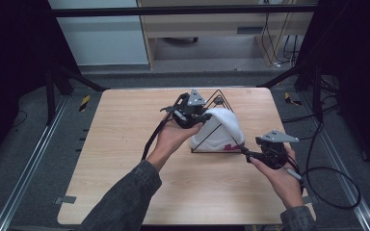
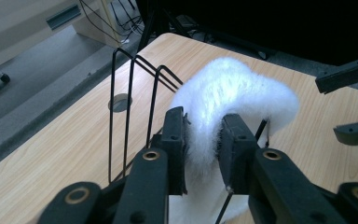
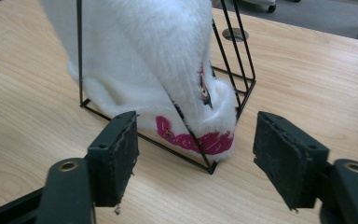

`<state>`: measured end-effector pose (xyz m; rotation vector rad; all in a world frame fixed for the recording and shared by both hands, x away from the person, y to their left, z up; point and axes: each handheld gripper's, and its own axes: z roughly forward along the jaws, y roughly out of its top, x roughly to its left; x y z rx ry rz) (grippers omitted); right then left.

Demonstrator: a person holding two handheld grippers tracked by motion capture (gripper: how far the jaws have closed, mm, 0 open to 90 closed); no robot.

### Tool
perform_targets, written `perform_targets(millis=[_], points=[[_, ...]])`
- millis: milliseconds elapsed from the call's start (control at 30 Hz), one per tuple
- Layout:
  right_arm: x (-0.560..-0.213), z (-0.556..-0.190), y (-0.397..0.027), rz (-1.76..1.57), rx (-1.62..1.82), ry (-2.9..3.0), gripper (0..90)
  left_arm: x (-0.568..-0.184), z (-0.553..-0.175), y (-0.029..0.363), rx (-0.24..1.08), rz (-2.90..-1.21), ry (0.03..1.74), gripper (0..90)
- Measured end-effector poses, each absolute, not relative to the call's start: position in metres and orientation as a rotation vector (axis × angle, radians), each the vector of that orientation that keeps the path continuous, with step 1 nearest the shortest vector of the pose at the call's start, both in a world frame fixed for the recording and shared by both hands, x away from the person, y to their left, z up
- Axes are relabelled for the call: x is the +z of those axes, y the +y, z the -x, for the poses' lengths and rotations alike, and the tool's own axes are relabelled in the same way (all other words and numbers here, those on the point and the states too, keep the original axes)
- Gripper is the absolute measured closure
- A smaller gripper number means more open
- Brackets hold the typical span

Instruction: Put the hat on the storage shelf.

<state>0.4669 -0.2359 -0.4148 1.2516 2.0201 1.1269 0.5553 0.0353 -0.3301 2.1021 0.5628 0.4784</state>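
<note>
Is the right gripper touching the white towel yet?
Apart. The right gripper view shows the right gripper with jaws spread wide and bare wooden table between its pads and the white towel draped on the wire rack.

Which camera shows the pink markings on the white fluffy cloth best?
The right gripper view: the pink markings sit close and sharp along the white fluffy cloth at its lower edge, just beyond the open right claw. The high view shows them as a small red smudge; in the left gripper view the cloth looks plain white.

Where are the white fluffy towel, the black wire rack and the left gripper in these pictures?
white fluffy towel (image 3: 144,51): right gripper view, on its draped upper part.
black wire rack (image 2: 129,93): left gripper view, on an upright wire.
left gripper (image 2: 201,144): left gripper view, midway between its tips.
</note>
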Motion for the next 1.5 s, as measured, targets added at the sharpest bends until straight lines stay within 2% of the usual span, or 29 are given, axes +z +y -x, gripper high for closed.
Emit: perform_targets(millis=[67, 100, 133, 300, 400, 533, 733, 1000, 1200, 1500], points=[[-0.417, -0.462, -0.234, -1.26, 1.13, 2.012, 25.9, -0.327, -0.552, 0.038, 0.501, -2.088, 0.56, 68.2], [-0.417, -0.459, -0.232, -1.267, 1.131, 2.008, 23.9, -0.321, -0.546, 0.045, 0.556, -2.055, 0.548, 62.9], [-0.419, -0.454, -0.23, -1.256, 1.138, 1.99, 20.9, -0.318, -0.543, 0.05, 0.57, -2.044, 0.546, 53.2], [-0.422, -0.446, -0.224, -1.249, 1.139, 1.997, 15.1, -0.31, -0.535, 0.066, 0.506, -2.03, 0.552, 29.6], [-0.422, -0.445, -0.218, -1.261, 1.144, 2.001, 12.2, -0.31, -0.528, 0.071, 0.488, -2.031, 0.562, 20.7], [-0.424, -0.443, -0.21, -1.238, 1.123, 2.019, 7.4, -0.312, -0.52, 0.074, 0.467, -2.041, 0.547, 13.4], [-0.429, -0.439, -0.201, -1.2, 1.127, 2.041, 6.9, -0.32, -0.507, 0.085, 0.44, -2.022, 0.518, 6.5], [-0.424, -0.424, -0.192, -1.154, 1.153, 2.049, 7.5, -0.334, -0.491, 0.109, 0.452, -2.035, 0.527, 6.2], [-0.426, -0.415, -0.181, -1.109, 1.134, 2.084, 14.6, -0.341, -0.483, 0.123, 0.457, -2.044, 0.536, 6.1], [-0.427, -0.419, -0.165, -1.049, 1.131, 2.152, 14.5, -0.352, -0.475, 0.141, 0.474, -2.126, 0.538, 5.5]])
